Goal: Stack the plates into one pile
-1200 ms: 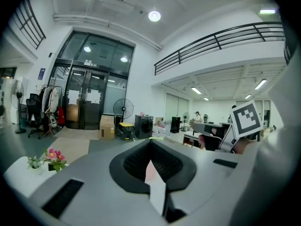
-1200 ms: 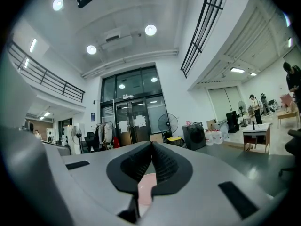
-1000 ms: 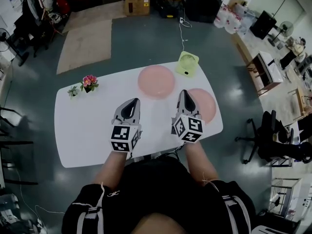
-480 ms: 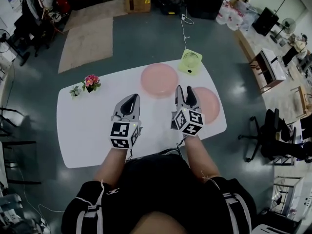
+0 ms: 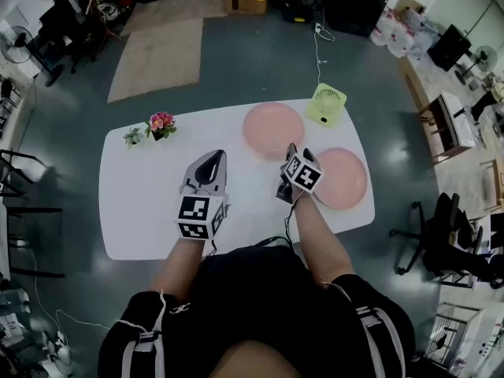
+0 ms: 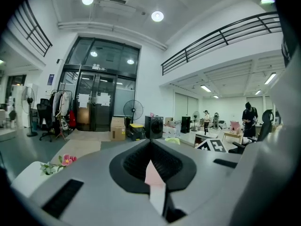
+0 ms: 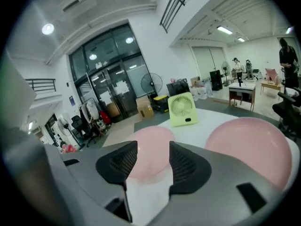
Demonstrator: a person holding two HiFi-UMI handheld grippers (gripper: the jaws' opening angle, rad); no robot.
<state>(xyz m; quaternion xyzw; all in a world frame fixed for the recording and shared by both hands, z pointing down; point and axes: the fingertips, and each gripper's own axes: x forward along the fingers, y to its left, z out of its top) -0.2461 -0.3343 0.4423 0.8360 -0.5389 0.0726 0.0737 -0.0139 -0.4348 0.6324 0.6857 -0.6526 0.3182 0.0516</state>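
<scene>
Two pink plates lie apart on the white table (image 5: 142,203): one at the far middle (image 5: 273,130), one at the right (image 5: 340,178). My right gripper (image 5: 290,151) hangs low over the table between them, just short of the far plate's near rim. Its jaws are opening and nothing is between them. In the right gripper view the far plate (image 7: 150,145) shows through the gap of the right gripper (image 7: 154,154), and the other plate (image 7: 251,140) lies to the right. My left gripper (image 5: 211,159) hovers over the table's middle, shut and empty (image 6: 151,142).
A green desk fan (image 5: 326,104) stands at the far edge between the plates, and it also faces the right gripper (image 7: 181,108). A small pot of pink flowers (image 5: 161,124) sits at the far left. A black office chair (image 5: 441,235) is right of the table.
My right gripper has dropped toward the table and tipped downward, and its jaws have gone from shut to wide apart. The left gripper has shifted a little and stays shut.
</scene>
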